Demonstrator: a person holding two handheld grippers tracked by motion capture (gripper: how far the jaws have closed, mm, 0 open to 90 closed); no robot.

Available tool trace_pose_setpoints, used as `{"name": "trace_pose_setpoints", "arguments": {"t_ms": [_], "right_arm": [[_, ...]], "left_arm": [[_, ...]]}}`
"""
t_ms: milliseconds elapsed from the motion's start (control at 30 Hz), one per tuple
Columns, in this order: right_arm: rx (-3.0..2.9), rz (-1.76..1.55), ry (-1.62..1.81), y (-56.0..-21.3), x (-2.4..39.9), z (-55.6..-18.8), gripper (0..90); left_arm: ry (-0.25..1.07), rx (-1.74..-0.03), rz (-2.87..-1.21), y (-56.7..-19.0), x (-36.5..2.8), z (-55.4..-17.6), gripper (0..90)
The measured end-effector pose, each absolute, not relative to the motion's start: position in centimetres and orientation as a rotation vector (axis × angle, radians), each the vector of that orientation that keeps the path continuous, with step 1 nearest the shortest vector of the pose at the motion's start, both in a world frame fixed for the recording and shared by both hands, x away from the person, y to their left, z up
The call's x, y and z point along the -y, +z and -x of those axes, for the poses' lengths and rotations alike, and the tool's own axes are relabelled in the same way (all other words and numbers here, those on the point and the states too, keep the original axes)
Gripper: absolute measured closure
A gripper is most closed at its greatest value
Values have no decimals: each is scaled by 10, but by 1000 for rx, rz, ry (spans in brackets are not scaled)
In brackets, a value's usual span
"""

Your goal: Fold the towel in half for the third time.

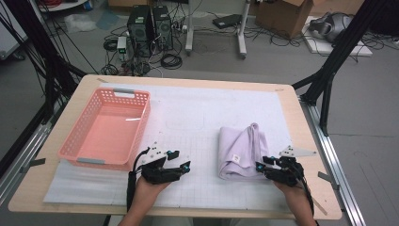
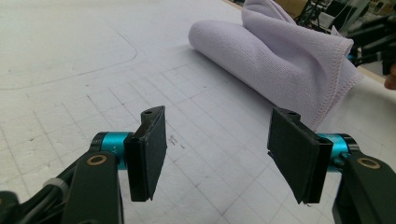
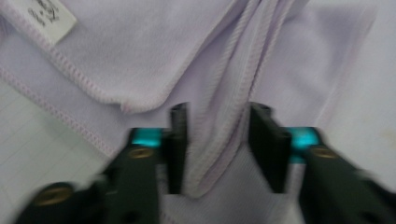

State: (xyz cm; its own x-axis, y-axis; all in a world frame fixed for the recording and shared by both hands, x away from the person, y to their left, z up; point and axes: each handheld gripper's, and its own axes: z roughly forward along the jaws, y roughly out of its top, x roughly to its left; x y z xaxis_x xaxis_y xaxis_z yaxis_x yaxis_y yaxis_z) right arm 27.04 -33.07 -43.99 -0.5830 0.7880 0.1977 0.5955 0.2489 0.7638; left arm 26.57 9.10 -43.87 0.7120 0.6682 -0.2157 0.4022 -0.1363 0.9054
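lilac towel (image 1: 242,151) lies loosely folded on the bench (image 1: 291,101), well to the right of the pink basket (image 1: 106,127); white label on its near fold. right tongs (image 3: 217,149) sit at the towel's near right edge, jaws set narrow either side of a raised hemmed ridge; picture is blurred, so cannot tell whether the pads already press on it. left tongs (image 2: 217,156) hover over bare gridded mat between basket and towel, jaws wide, nothing between them. judgement: cloth is light, soft, limp; it will drape and unfold if lifted by one layer. best hold is a stitched hem or corner, pinching all layers, second tongs taking the opposite corner.
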Motion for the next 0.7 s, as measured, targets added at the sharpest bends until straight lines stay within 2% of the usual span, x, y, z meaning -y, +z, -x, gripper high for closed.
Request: {"name": "trace_pose_setpoints", "arguments": {"t_ms": [33,200,267,333,433,533,700], "right_arm": [[-2300,-1292,1275,-441,332,-269,846],[-2218,-1316,1152,-430,344,-259,860],[-2200,-1339,1142,-430,352,-257,838],[-2183,-1370,1144,-431,356,-255,704],[-2135,-1353,1210,-423,356,-251,671],[-2138,-1306,1281,-416,346,-249,678],[-2206,-1319,1229,-427,322,-257,624]], "left_arm": [[287,-852,-1761,-439,-91,-265,379],[295,-863,-1750,-438,-94,-263,380],[301,-867,-1749,-438,-95,-263,380],[307,-867,-1745,-437,-96,-261,379],[315,-868,-1741,-437,-97,-258,380],[320,-871,-1745,-437,-98,-258,380],[319,-870,-1747,-437,-97,-257,381]]}}
